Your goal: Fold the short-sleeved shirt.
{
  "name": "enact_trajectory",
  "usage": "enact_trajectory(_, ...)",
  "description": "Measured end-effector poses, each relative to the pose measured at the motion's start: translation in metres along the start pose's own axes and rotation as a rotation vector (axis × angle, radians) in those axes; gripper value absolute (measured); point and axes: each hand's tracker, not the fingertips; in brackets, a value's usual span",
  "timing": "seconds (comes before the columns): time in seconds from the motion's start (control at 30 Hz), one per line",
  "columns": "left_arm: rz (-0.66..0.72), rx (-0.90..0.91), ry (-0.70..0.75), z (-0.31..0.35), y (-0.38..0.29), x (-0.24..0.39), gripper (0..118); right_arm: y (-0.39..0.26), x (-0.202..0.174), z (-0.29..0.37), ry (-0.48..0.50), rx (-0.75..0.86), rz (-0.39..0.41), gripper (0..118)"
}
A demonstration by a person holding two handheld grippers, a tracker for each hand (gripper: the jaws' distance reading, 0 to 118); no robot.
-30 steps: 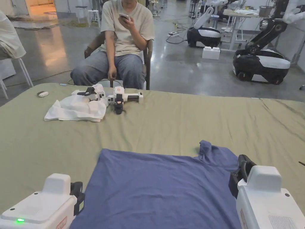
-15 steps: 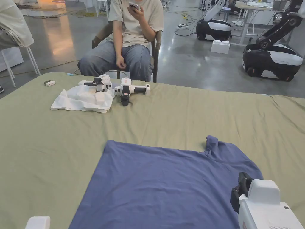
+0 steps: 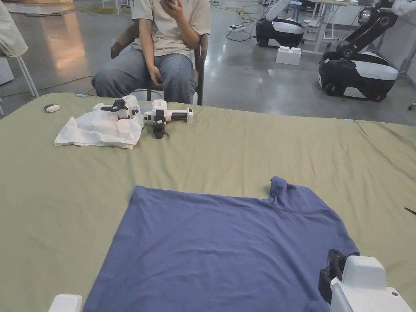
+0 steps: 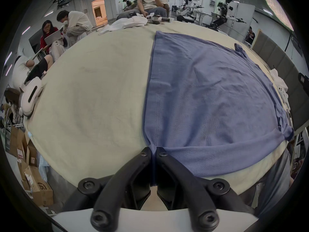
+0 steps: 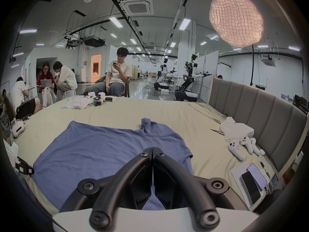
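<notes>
The blue shirt (image 3: 219, 248) is lying spread flat on the near part of a bed covered by a green sheet (image 3: 243, 154), with one sleeve (image 3: 280, 191) sticking up toward the far side.

In the left gripper view, the left gripper (image 4: 153, 152) is pinching the shirt's near corner at the hem: both jaws are closed together with a strip of blue cloth running down between them. The rest of the shirt is stretching away from the jaws across the sheet.

In the right gripper view, the right gripper (image 5: 152, 150) is sitting over the shirt's near edge by the other sleeve, its jaws pressed together; whether cloth is caught between them I cannot tell. In the head view its white body (image 3: 361, 284) is showing at the shirt's near right corner.

Farther out, a white cloth (image 3: 99, 130) and two spare grippers (image 3: 162, 120) are lying near the bed's far edge, well apart from the shirt. A person (image 3: 162, 48) is sitting on a chair beyond, holding a phone.

No containers are showing.
</notes>
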Motion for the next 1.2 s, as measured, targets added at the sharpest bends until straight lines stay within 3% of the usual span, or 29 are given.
enact_trajectory(0.1, 0.014, -0.002, -0.019, 0.005, 0.003, -0.008, 0, -0.004, 0.025, 0.012, -0.023, -0.062, 0.005, 0)
enact_trajectory(0.23, 0.009, 0.037, -0.031, 0.016, 0.001, -0.013, 0, -0.018, 0.062, 0.027, -0.055, -0.224, 0.068, 13)
enact_trajectory(0.3, 0.007, 0.043, -0.038, 0.019, 0.001, -0.014, 0, -0.031, 0.078, 0.032, -0.057, -0.321, 0.061, 43)
enact_trajectory(0.37, 0.009, 0.051, -0.042, 0.023, 0.000, -0.016, 0, -0.048, 0.089, 0.036, -0.049, -0.425, 0.057, 57)
enact_trajectory(0.67, -0.019, 0.058, -0.040, 0.025, 0.001, -0.015, 0, -0.113, 0.090, 0.014, 0.004, -0.634, 0.010, 56)
enact_trajectory(0.77, -0.017, 0.054, -0.042, 0.023, 0.000, -0.015, 0, -0.131, 0.086, -0.004, 0.014, -0.727, 0.013, 44)
enact_trajectory(0.83, -0.016, 0.053, -0.042, 0.022, -0.001, -0.014, 0, -0.129, 0.086, -0.003, 0.013, -0.697, -0.025, 38)
enact_trajectory(0.9, -0.014, 0.051, -0.043, 0.021, -0.001, -0.015, 0, -0.124, 0.088, -0.002, 0.041, -0.702, -0.022, 9)
enact_trajectory(0.97, -0.009, 0.050, -0.047, 0.019, -0.002, -0.015, 0, -0.119, 0.089, -0.002, 0.049, -0.699, -0.045, 8)
enact_trajectory(1.2, -0.006, 0.106, -0.056, 0.033, 0.013, -0.017, 0, -0.075, 0.086, 0.010, 0.035, -0.658, 0.019, 7)
